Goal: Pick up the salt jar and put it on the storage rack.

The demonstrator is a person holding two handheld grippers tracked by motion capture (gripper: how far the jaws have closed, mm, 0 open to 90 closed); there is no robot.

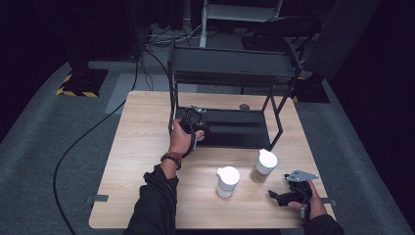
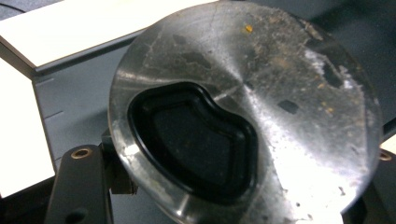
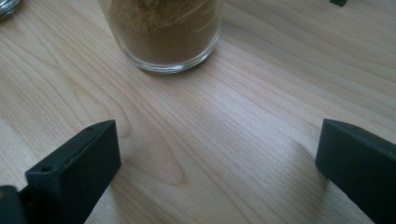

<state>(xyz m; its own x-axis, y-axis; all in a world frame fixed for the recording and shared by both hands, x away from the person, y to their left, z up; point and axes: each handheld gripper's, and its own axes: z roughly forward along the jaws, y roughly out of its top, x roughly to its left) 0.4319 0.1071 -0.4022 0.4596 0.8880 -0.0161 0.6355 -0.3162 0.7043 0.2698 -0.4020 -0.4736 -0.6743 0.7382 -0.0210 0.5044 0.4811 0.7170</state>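
Note:
My left gripper [image 1: 195,122] hovers at the front left corner of the black rack's lower shelf [image 1: 235,128]. It is shut on a round, scratched metal lid [image 2: 280,93] with a kidney-shaped black rubber insert [image 2: 196,140]. One finger [image 2: 79,186] shows beside the lid's rim. My right gripper [image 1: 275,197] rests low at the table's front right, open, with bare wood between its fingers [image 3: 74,172]. Just ahead of it stands a glass jar of brown powder [image 3: 163,32] with a white cap [image 1: 264,166]. A second, white jar [image 1: 227,181] stands to its left.
The black two-tier metal rack [image 1: 230,68] stands on the far half of the wooden table [image 1: 142,147]. A small round object [image 1: 243,106] lies behind its lower shelf. Another jar's edge [image 3: 7,5] shows in the right gripper view. Grey carpet and cables surround the table.

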